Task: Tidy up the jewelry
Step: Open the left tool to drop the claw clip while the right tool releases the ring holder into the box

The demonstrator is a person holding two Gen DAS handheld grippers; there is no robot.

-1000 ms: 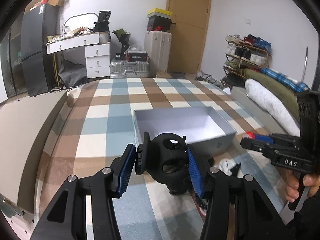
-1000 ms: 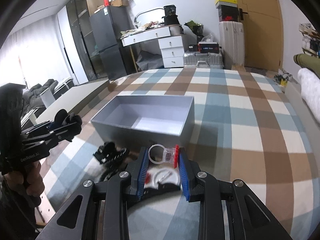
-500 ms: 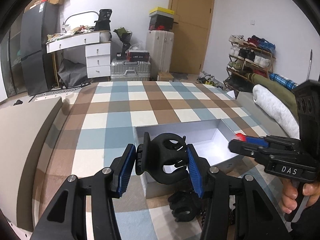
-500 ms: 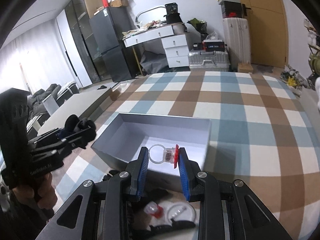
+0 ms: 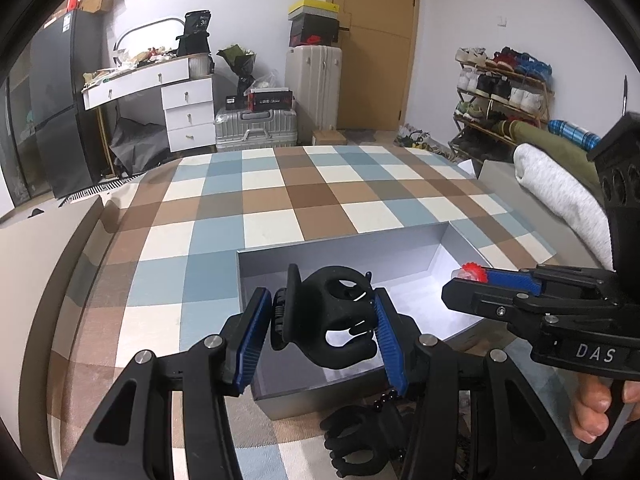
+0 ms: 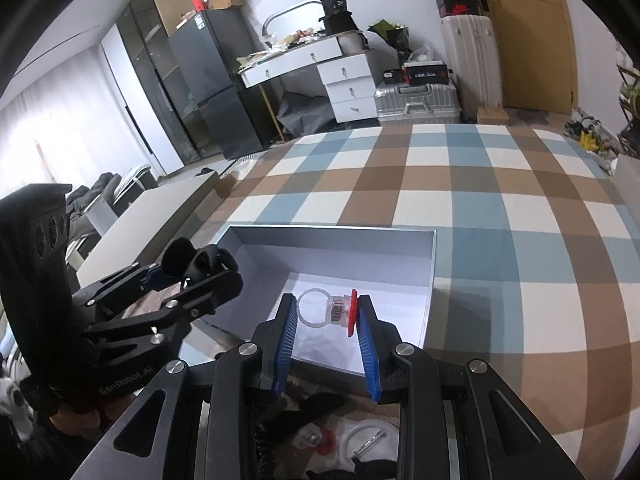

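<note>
Risk as I hover both loads over the grey box (image 6: 433, 264): left gripper (image 5: 320, 328) pinching the black hair claw (image 5: 332, 320), right gripper (image 6: 326, 320) pinching the clear ring (image 6: 320, 308), could collide or drop outside the rim.

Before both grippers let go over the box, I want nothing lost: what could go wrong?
The ring is pinched only at its ends; it might twist and bounce out. The hair claw hangs near the box's near-left corner, so it may clip the wall. The right gripper is close to the left gripper; they could bump.
</note>
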